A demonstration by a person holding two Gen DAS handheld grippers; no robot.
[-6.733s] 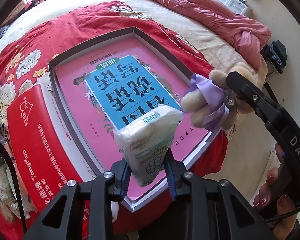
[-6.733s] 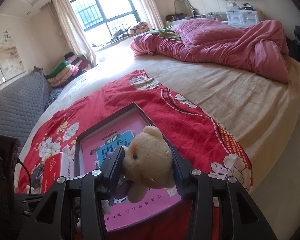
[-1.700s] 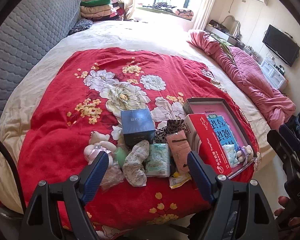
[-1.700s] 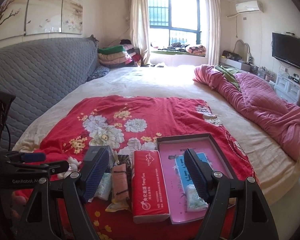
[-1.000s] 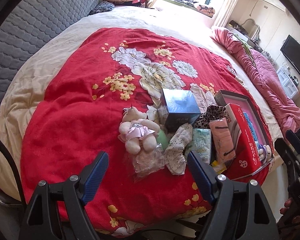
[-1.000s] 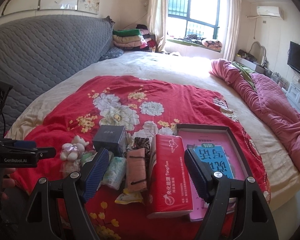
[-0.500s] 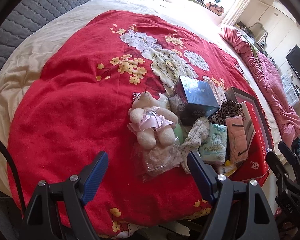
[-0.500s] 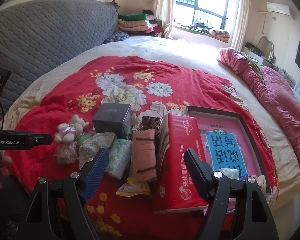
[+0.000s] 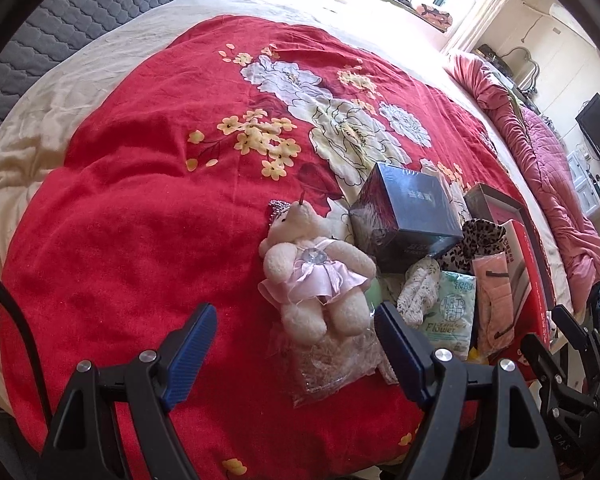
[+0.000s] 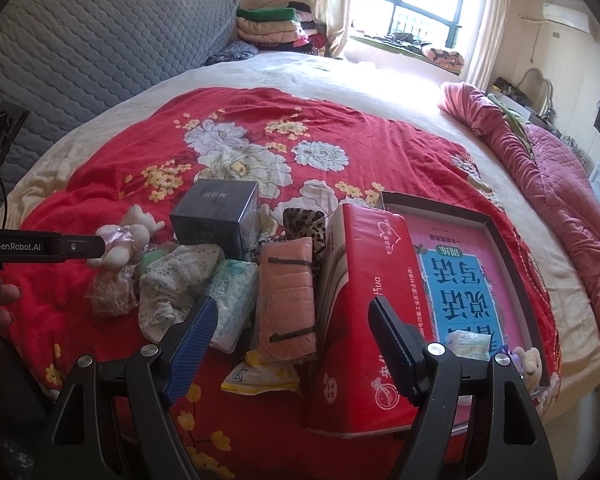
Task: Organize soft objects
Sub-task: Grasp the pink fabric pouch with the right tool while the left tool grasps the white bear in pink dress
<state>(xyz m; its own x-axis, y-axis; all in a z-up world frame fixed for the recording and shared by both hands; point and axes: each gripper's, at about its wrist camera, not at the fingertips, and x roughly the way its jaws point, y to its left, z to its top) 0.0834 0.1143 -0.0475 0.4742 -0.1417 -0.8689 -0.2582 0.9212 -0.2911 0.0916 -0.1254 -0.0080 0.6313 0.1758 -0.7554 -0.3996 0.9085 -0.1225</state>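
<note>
Where sunlight enters, a red floral blanket [image 10: 260, 148] covers the bed [image 10: 380, 80].

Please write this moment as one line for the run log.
left claw: open, empty, facing pink-dress bear | right claw: open, empty, above peach pouch | tray: tissue pack, small bear

Left gripper arm [image 10: 40, 247], at 9 o'clock in the right wrist view: "GenRobot.AI" in white.
Right gripper arm [image 9: 560, 436], at 4 o'clock in the left wrist view: "DAS", partly cut off.
Green tissue pack [image 9: 454, 312]: "Flower", below Chinese characters too small to read.
Red box [image 10: 370, 300]: white Chinese print and "ua", rest hidden.
Book in tray [image 10: 456, 292]: large white Chinese characters, upside down.
Dark box [image 9: 414, 200]: small Chinese characters, unclear.
</note>
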